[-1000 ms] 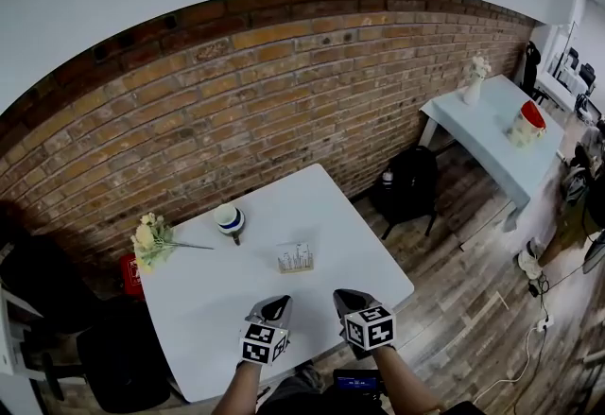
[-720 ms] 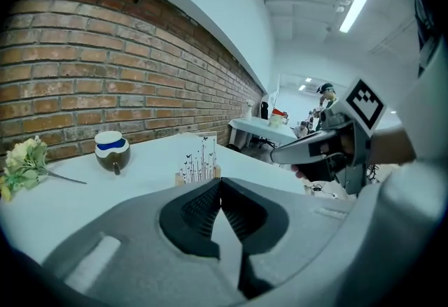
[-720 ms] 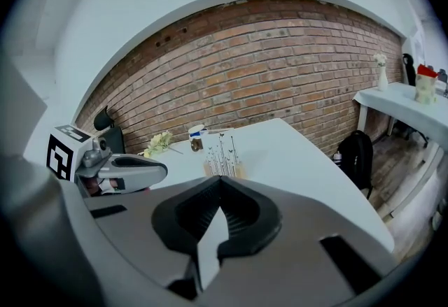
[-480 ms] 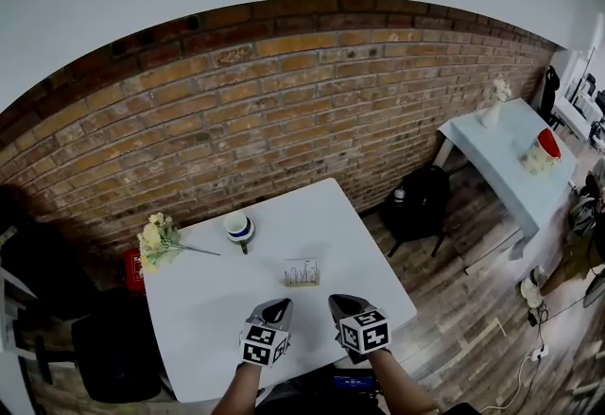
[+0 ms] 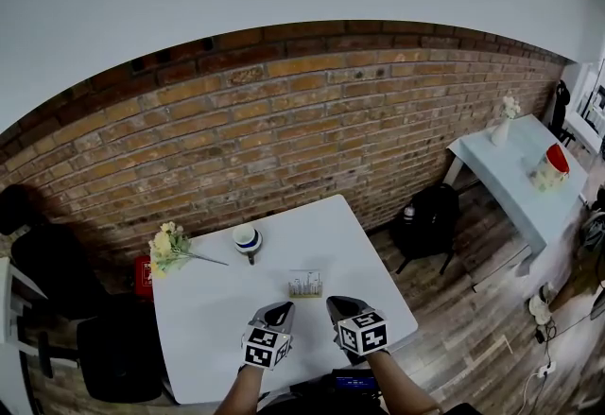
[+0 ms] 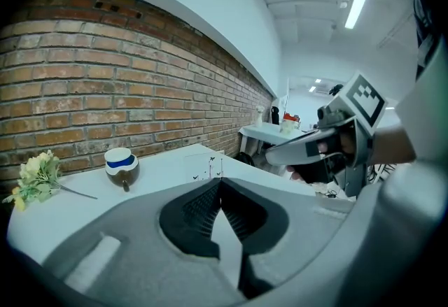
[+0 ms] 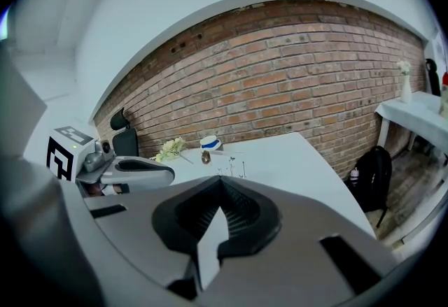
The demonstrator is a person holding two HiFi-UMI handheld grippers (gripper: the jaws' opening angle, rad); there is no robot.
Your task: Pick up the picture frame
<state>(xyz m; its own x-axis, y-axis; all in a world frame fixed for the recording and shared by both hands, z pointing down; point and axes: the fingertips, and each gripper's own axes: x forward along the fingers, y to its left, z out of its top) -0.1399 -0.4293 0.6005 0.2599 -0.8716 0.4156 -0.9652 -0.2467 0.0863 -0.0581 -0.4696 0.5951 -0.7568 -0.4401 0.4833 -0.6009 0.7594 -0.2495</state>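
The picture frame (image 5: 304, 284), small and clear with thin dark marks, stands upright near the middle of the white table (image 5: 359, 243). My left gripper (image 5: 281, 309) and right gripper (image 5: 337, 302) hover side by side just short of it, both shut and holding nothing. In the left gripper view the shut left gripper (image 6: 219, 180) points at the picture frame (image 6: 204, 167), with the right gripper (image 6: 308, 148) alongside. In the right gripper view the picture frame (image 7: 234, 167) sits just past the shut right gripper (image 7: 220, 178), and the left gripper (image 7: 133, 171) shows at the left.
A white cup with a blue band (image 5: 248, 238) and a bunch of pale flowers (image 5: 170, 248) lie at the table's far left, near the brick wall (image 5: 312, 120). A black chair (image 5: 113, 356) stands at the left. A black backpack (image 5: 430, 215) and a second table (image 5: 525, 172) are to the right.
Both grippers have drifted forward and a little up, so the gap to the picture frame is smaller. The head view has tilted, showing more wall. Jaws stayed shut.
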